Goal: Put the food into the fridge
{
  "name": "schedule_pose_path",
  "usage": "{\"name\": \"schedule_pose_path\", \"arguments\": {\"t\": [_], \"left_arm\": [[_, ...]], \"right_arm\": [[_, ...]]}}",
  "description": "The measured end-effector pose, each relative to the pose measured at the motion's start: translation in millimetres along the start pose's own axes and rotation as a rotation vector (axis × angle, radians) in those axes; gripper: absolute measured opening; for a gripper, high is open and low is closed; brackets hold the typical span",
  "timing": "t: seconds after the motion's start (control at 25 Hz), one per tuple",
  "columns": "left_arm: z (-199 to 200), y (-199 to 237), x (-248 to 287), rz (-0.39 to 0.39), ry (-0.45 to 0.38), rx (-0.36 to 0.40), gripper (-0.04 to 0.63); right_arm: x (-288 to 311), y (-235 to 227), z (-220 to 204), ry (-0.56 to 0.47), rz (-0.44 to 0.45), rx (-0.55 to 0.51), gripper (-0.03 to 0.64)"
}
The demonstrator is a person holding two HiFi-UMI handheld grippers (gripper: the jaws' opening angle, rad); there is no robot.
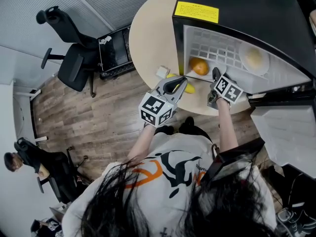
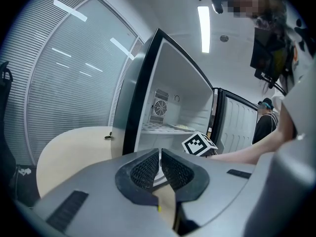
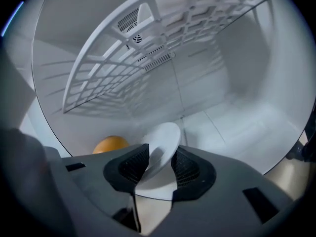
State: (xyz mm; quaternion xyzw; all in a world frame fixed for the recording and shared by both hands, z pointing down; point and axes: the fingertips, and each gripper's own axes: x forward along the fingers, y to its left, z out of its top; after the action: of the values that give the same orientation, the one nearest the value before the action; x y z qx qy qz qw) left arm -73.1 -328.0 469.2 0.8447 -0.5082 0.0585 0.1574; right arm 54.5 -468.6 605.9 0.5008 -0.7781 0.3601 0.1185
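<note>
On the round bench [image 1: 148, 38] your open fridge [image 1: 237, 14] holds an orange [image 1: 200, 66] under its wire shelf [image 3: 148, 58]; your right tool [image 3: 159, 158] reaches inside, jaws spread loosely around a tilted white plate [image 3: 165, 135], and your left tool [image 2: 160, 155] hovers outside, pressed together, empty

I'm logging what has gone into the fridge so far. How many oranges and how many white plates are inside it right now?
Orange: 1
White plates: 2, the upper plate on the wire shelf and the lower plate between the jaws of the right gripper
Total: 3
</note>
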Motion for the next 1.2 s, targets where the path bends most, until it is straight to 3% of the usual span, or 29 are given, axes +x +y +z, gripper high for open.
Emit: {"name": "schedule_pose_path", "arguments": {"t": [0.52,0.84,1.2], "left_arm": [[-3,2,3,-0.002,0.015,0.005,0.025],[-5,2,4,-0.006,0.025,0.009,0.024],[-5,4,1,-0.009,0.026,0.011,0.025]], "right_arm": [[4,-11,-9,0.064,-0.115,-0.231,0.250],[7,-10,-11,0.059,-0.156,-0.412,0.268],[-20,-1,11,-0.053,-0.131,-0.344,0.268]]}}
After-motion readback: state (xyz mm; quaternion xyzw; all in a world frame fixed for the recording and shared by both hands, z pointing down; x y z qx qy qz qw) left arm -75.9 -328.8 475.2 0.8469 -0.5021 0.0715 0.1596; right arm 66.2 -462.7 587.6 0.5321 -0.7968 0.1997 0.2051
